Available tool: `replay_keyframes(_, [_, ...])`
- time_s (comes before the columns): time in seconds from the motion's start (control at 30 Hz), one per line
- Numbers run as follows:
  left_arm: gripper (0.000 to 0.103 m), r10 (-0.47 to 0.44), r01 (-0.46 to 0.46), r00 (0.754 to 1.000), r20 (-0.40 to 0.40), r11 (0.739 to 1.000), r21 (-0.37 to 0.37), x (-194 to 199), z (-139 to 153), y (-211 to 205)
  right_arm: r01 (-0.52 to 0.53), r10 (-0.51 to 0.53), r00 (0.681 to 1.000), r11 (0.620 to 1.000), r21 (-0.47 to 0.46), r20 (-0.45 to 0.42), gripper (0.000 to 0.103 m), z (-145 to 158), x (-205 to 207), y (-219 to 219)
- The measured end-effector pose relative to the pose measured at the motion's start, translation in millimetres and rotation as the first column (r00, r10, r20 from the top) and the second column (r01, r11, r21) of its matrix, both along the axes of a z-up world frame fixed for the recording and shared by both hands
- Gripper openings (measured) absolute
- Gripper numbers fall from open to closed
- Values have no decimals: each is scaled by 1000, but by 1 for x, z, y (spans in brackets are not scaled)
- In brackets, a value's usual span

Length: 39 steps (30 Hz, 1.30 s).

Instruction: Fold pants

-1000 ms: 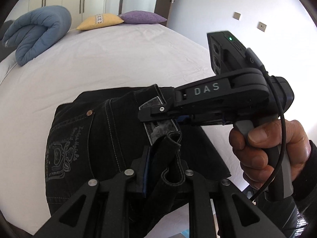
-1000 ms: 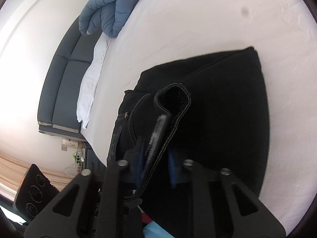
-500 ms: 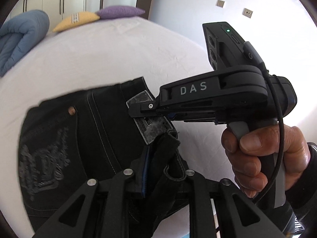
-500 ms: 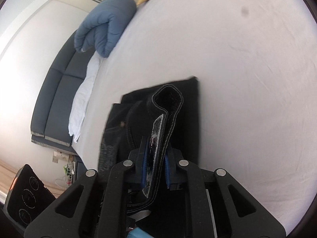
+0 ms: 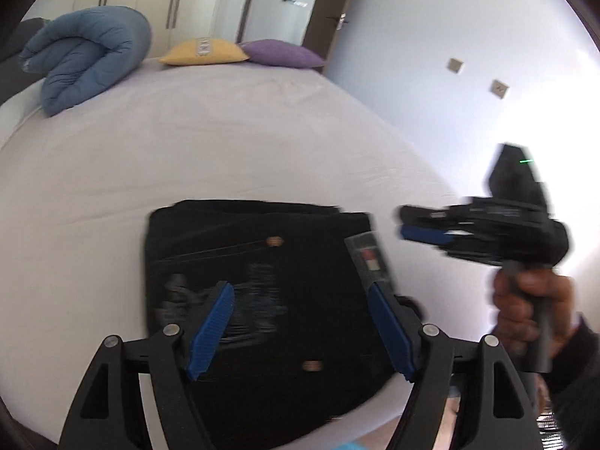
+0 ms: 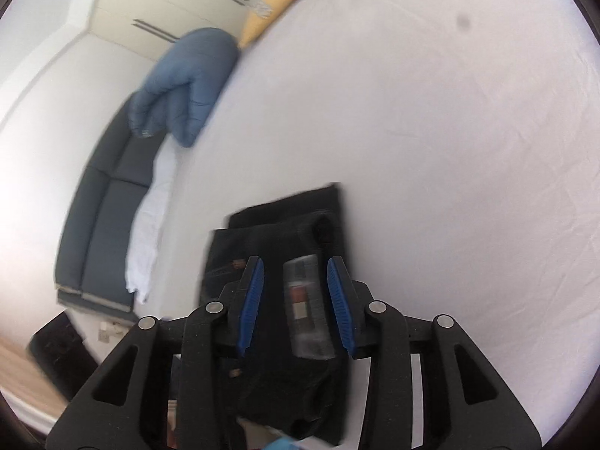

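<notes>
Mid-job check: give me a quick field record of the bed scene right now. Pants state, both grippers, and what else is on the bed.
pants: black pants folded into a compact rectangle, lying flat on the white bed
label: grey patch near the pants' right edge, facing up
left gripper: fingers opening, nothing pressed between them
right gripper: fingers opening, pads clear of the pants
other items: rolled blue duvet, yellow pillow, purple pillow at the far end

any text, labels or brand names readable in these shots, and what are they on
None can be read.
Yellow pillow: grey printed patch, too blurred.
Black pants: waistband label and pale embroidery, both smeared.
Right gripper: lettering on its body, motion-blurred.
</notes>
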<state>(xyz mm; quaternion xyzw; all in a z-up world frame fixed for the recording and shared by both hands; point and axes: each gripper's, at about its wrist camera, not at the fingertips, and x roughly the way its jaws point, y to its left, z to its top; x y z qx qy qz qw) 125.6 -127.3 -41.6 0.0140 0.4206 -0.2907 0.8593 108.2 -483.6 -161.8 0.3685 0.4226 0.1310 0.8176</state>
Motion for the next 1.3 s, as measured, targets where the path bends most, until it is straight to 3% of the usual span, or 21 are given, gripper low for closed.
replay_keyframes(0.13, [60, 17, -9, 997, -82, 995, 103, 12, -39, 11, -158, 159, 987, 987, -30, 28, 35, 13, -9, 46])
replay_keyframes(0.17, [53, 14, 3, 993, -118, 990, 140, 16, -52, 6, -199, 199, 980, 978, -55, -9, 35, 3, -9, 60])
replay_keyframes(0.27, [52, 11, 20, 984, -177, 984, 175, 16, -80, -3, -235, 212, 963, 962, -136, -165, 32, -40, -12, 83])
replay_keyframes(0.33, [52, 12, 20, 986, -165, 981, 191, 13, -80, -6, -220, 207, 974, 958, -182, -89, 29, -42, -24, 84])
replay_keyframes(0.5, [52, 14, 20, 985, -171, 980, 196, 13, -79, -11, -195, 174, 979, 955, -223, -111, 28, -25, -35, 80])
replay_keyframes(0.6, [52, 15, 17, 985, -171, 983, 184, 13, -81, -10, -190, 154, 978, 936, -296, -139, 28, 0, -35, 87])
replay_keyframes(0.73, [52, 16, 15, 986, -168, 984, 177, 14, -78, -5, -161, 147, 987, 924, -347, -67, 28, 35, -25, 92])
replay_keyframes(0.83, [52, 17, 11, 986, -167, 986, 166, 15, -78, 1, -202, 169, 979, 886, -418, -116, 28, 27, -10, 106])
replay_keyframes(0.9, [51, 20, 7, 985, -173, 989, 151, 17, -75, 6, -274, 176, 956, 825, -494, -236, 27, -7, -6, 116])
replay_keyframes(1.0, [51, 41, -24, 993, -113, 988, 151, 26, -49, 16, -235, 176, 972, 777, -584, -157, 27, -7, -22, 127])
replay_keyframes(1.03, [51, 48, -33, 994, -93, 988, 154, 33, -44, 18, -228, 170, 973, 773, -592, -154, 27, -6, -24, 129])
replay_keyframes(1.17, [51, 71, -53, 994, -88, 980, 191, 75, -46, 18, -197, 132, 978, 827, -526, -159, 27, -6, -22, 119])
replay_keyframes(1.27, [51, 45, -18, 994, -95, 964, 264, 85, -71, 9, -201, 137, 978, 824, -529, -159, 27, -7, -24, 118])
replay_keyframes(1.3, [51, 34, -17, 998, -57, 959, 284, 78, -75, 8, -202, 135, 978, 820, -535, -162, 27, -7, -25, 119])
